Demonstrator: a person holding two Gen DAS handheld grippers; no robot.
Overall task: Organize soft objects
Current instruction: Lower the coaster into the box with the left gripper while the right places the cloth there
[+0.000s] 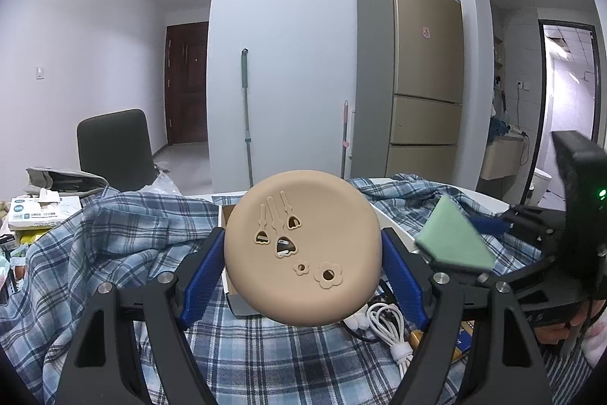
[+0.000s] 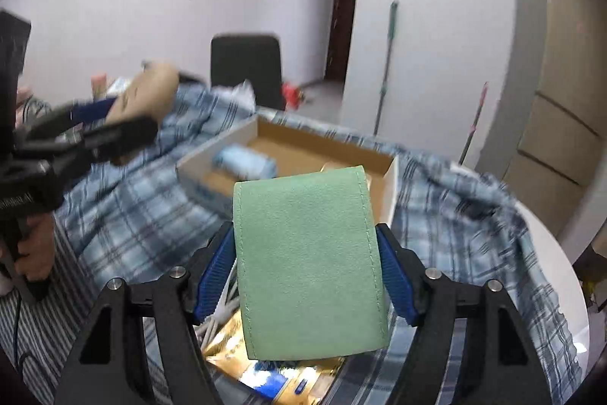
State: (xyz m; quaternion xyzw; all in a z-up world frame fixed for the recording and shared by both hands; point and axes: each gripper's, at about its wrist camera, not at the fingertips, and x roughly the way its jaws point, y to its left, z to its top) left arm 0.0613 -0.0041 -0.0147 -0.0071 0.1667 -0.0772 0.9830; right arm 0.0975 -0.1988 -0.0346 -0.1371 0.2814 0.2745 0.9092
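Note:
My left gripper [image 1: 303, 249] is shut on a round tan silicone pad [image 1: 303, 253] with cut-out flower and spoon shapes, held above the table. My right gripper [image 2: 307, 253] is shut on a green soft pouch [image 2: 309, 264], held above the table near an open cardboard box [image 2: 390, 185]. The pouch also shows in the left wrist view [image 1: 455, 238], with the right gripper [image 1: 489, 226] behind it. The tan pad and the left gripper show blurred at the left of the right wrist view [image 2: 151, 90]. A light blue soft roll [image 2: 244, 162] lies inside the box.
A blue plaid cloth [image 1: 114, 245] covers the white table [image 1: 489, 200]. A white cable [image 1: 390, 325] and a gold packet [image 2: 280, 374] lie below the grippers. A tissue box [image 1: 41, 211] and clutter sit at the left. A black chair [image 1: 114, 147] stands behind the table.

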